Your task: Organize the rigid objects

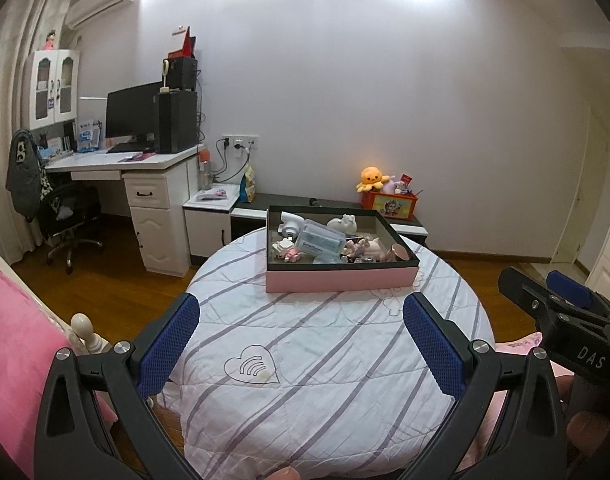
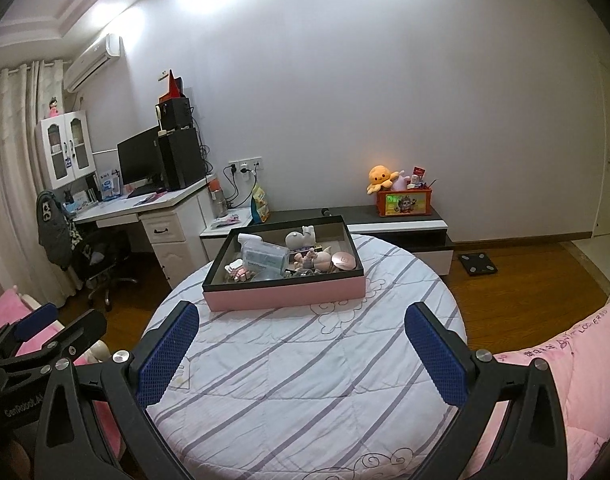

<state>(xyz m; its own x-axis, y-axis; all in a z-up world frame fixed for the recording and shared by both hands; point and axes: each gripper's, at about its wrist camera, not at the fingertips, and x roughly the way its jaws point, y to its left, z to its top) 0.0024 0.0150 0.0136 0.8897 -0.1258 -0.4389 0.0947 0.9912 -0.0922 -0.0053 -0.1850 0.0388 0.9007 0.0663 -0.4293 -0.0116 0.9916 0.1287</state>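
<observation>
Jaws on my left gripper (image 1: pixel 301 344) stand spread wide, blue pads far apart, with nothing between them and nothing touching them; only the striped white cloth of the round table (image 1: pixel 345 380) shows in the gap. My right gripper (image 2: pixel 303 350) is released just as wide, its jaws likewise empty and clear of the cloth. In the left wrist view I can see that right gripper off at the right edge, beside a pink quilt (image 2: pixel 565 380).

Well ahead of both, on the far half of the table, sits the pink box (image 1: pixel 341 280) with its dark inner rim. The rigid things lie jumbled inside it: a clear plastic case (image 1: pixel 319 240) with a label, a white figurine (image 1: pixel 343 224) behind it, a small pink and white block toy (image 1: pixel 287 251) at the left, a rose-coloured round compact (image 1: pixel 400 252) at the right. I cannot make out the smaller pieces among them.
</observation>
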